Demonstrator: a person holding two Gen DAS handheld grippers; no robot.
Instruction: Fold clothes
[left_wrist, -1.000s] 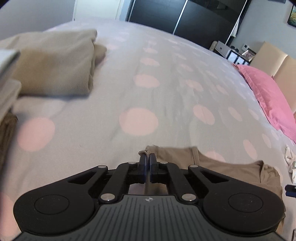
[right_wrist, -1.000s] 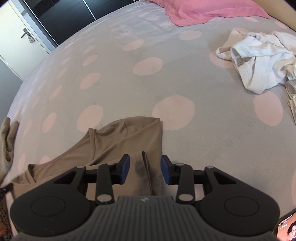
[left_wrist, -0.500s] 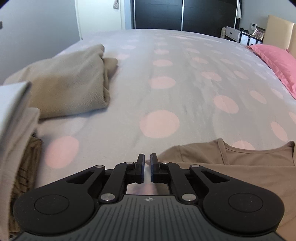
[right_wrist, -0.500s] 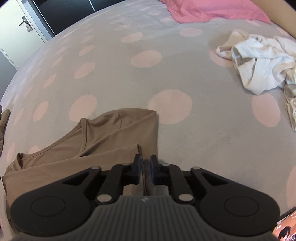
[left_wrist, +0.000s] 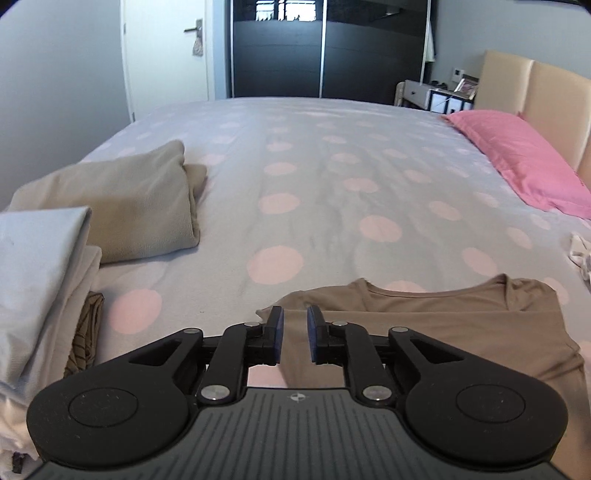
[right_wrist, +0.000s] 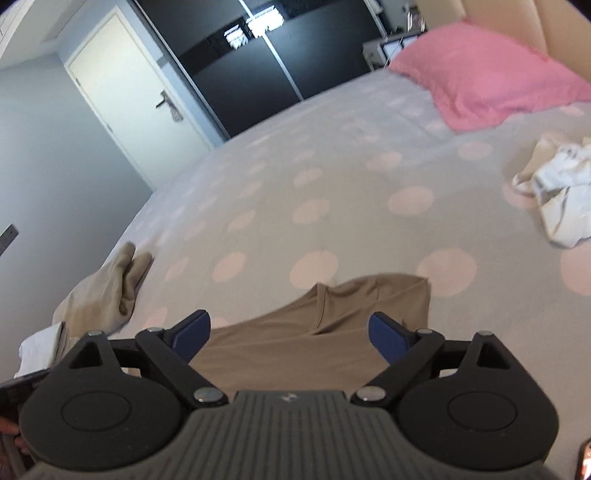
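A tan T-shirt lies flat on the polka-dot bed, folded across its body, neckline away from me. It also shows in the right wrist view. My left gripper is slightly open above the shirt's left edge, holding nothing. My right gripper is wide open above the shirt's middle, holding nothing.
A folded beige garment and a stack of folded white clothes lie at the left. A crumpled white garment lies at the right. A pink pillow rests by the headboard. The bedspread stretches ahead.
Both grippers were shut on the shirt's fold half a second ago. Both have opened, let go and lifted back. The shirt now lies flat.
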